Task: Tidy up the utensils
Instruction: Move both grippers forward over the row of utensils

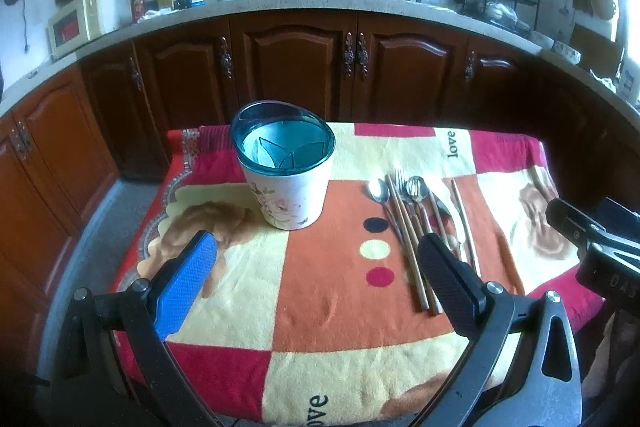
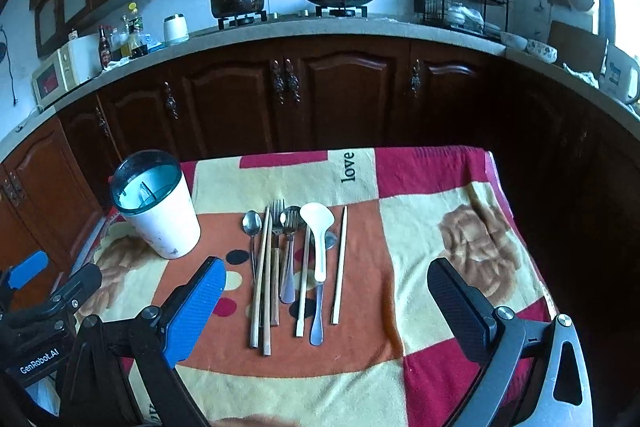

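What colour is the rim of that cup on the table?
Teal blue, on a white cup with a faint flower print; clearest from the left wrist view.

Daylight glares from the right; fisheye edges bend and darken, colours bluish.

My desk (image 2: 460,179), blanket-covered: one utensil holder (image 2: 160,215); one row of spoons, forks, chopsticks (image 2: 340,263), perhaps a knife.

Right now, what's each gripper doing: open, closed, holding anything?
Left gripper: open, holding nothing.
Right gripper: open, holding nothing, above the utensils.
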Action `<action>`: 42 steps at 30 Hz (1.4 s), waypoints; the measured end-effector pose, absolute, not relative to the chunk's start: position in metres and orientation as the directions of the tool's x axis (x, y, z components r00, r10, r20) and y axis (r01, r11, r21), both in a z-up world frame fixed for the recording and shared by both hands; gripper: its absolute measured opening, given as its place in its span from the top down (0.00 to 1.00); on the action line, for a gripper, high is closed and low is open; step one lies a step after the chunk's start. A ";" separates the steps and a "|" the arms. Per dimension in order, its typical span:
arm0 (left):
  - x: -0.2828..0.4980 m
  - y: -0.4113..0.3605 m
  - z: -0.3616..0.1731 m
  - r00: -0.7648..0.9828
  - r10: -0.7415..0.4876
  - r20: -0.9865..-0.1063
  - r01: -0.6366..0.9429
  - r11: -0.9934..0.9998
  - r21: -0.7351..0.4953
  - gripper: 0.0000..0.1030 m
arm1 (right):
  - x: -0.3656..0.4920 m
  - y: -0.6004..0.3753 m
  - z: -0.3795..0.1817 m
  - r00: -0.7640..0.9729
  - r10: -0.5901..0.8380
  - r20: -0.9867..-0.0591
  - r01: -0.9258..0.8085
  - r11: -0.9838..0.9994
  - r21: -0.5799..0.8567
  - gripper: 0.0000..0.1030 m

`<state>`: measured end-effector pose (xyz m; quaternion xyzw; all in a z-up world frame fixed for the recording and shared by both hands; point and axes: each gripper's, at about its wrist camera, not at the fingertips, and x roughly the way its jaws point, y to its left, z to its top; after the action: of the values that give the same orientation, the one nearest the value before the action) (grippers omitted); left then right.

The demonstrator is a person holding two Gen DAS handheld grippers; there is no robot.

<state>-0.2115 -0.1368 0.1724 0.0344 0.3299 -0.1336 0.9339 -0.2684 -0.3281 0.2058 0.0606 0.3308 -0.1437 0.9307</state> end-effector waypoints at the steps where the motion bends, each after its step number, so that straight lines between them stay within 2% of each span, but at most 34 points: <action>1: -0.212 -0.136 0.173 0.747 -0.227 -0.625 0.271 0.962 -0.026 0.02 | -0.269 -0.328 0.207 0.741 -0.229 -0.631 0.307 0.952 0.015 0.02; 8: -0.211 -0.137 0.174 0.744 -0.233 -0.627 0.271 0.962 -0.036 0.02 | -0.271 -0.332 0.209 0.751 -0.212 -0.626 0.319 0.946 0.061 0.02; 42: -0.203 -0.144 0.170 0.726 -0.235 -0.647 0.272 0.961 -0.045 0.02 | -0.260 -0.330 0.206 0.738 -0.191 -0.647 0.287 0.957 0.045 0.02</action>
<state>-0.2030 -0.1438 0.1701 0.0264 0.3443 -0.1366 0.9285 -0.2603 -0.3299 0.2056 0.0708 0.3384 -0.1287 0.9295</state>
